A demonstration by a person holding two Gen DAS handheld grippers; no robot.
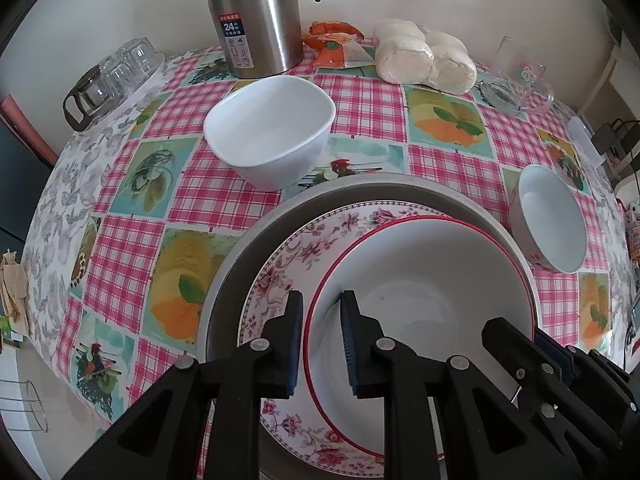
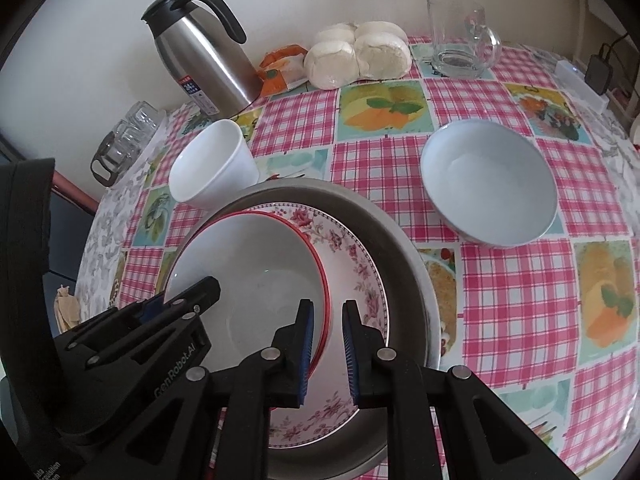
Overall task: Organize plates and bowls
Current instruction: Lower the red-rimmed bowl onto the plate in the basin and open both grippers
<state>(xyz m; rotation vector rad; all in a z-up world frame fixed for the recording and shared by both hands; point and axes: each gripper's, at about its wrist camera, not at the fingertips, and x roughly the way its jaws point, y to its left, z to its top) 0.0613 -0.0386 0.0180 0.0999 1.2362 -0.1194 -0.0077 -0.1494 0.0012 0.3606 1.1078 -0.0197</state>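
A red-rimmed white bowl (image 1: 416, 280) (image 2: 248, 264) sits in a floral plate (image 1: 304, 248) (image 2: 352, 256), which lies in a metal basin (image 1: 232, 280) (image 2: 404, 256). My left gripper (image 1: 322, 302) is open, its jaws straddling the bowl's left rim without closing on it. My right gripper (image 2: 328, 310) is open, straddling the bowl's right rim; it also shows in the left wrist view (image 1: 516, 340). A square white bowl (image 1: 270, 132) (image 2: 214, 170) stands behind the basin. A round pale bowl (image 1: 550, 220) (image 2: 490, 182) stands to the right.
A steel thermos jug (image 1: 256, 16) (image 2: 204, 52), wrapped buns (image 1: 424, 56) (image 2: 360, 54), an orange packet (image 1: 334, 46) and a glass mug (image 2: 460, 38) stand at the table's back. Upturned glasses (image 1: 108, 76) (image 2: 124, 140) sit at the left edge. The checked tablecloth (image 1: 216, 196) (image 2: 520, 280) covers the table.
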